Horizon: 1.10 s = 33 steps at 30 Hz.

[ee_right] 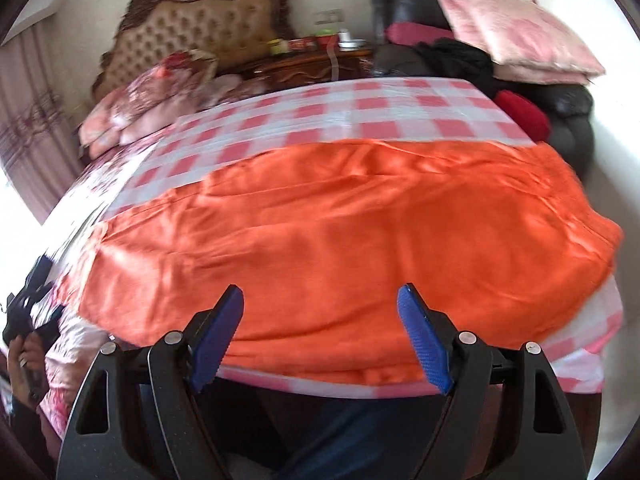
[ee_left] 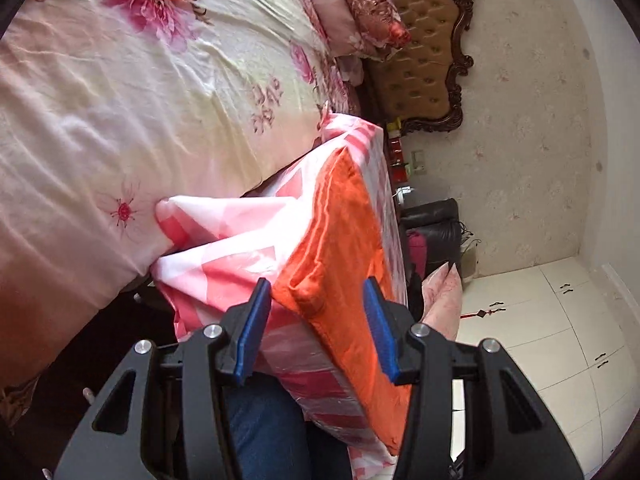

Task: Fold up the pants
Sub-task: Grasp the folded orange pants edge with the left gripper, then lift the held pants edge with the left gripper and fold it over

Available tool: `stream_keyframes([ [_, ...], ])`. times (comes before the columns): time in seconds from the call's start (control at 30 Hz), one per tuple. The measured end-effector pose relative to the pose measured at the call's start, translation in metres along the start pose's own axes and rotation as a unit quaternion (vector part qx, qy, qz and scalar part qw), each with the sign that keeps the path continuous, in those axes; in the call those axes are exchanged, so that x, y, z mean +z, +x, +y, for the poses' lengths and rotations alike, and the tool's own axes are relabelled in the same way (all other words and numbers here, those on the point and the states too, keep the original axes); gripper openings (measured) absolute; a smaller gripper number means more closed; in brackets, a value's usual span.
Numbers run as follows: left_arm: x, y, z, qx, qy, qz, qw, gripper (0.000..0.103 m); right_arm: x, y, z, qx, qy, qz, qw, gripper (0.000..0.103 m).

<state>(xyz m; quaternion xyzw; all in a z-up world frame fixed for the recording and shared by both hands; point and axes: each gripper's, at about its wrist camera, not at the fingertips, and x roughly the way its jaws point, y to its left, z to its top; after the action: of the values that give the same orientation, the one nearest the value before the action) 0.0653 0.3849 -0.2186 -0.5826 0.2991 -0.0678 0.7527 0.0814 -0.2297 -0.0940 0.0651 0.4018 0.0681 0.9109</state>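
The orange pants [ee_right: 340,232] lie spread flat across a table covered with a pink and white checked cloth [ee_right: 360,116]. In the left wrist view the camera is rolled sideways and the pants [ee_left: 340,240] show edge-on at the table's end. My left gripper [ee_left: 316,300] is open, its blue pads either side of the pants' near corner, not closed on it. My right gripper [ee_right: 320,300] is open and empty, just off the near edge of the pants. The far left end of the pants is partly hidden.
A bed with a floral cover [ee_left: 132,92] and pillows [ee_right: 132,112] stands beside the table. A tufted headboard [ee_right: 200,36], a nightstand [ee_right: 312,64], a dark chair with pink cushions [ee_right: 516,36] and white cabinets [ee_left: 560,340] are around. The person's blue jeans [ee_left: 272,432] are below the grippers.
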Motion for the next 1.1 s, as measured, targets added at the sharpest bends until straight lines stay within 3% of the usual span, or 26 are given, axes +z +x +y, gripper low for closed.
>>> stream_keyframes([
  [0.2,-0.002,0.004,0.01,-0.014,-0.016,0.01,0.9997,0.046,-0.009,0.014,0.03,-0.069,-0.056,0.004,0.996,0.077],
  [0.33,-0.002,0.006,0.0,0.007,0.002,0.008,0.9999,0.02,-0.018,0.028,0.026,-0.09,-0.055,0.033,0.994,0.077],
  [0.67,-0.007,-0.009,-0.034,0.096,0.071,-0.015,0.9927,0.015,-0.028,0.043,0.014,-0.087,-0.043,0.055,0.994,0.077],
  [0.93,-0.008,-0.015,-0.051,0.088,0.086,-0.021,0.9922,0.014,-0.028,0.045,0.013,-0.084,-0.042,0.052,0.994,0.079],
  [1.1,-0.006,-0.013,-0.045,0.066,0.053,-0.02,0.9962,0.017,-0.027,0.045,0.012,-0.078,-0.04,0.054,0.995,0.079],
])
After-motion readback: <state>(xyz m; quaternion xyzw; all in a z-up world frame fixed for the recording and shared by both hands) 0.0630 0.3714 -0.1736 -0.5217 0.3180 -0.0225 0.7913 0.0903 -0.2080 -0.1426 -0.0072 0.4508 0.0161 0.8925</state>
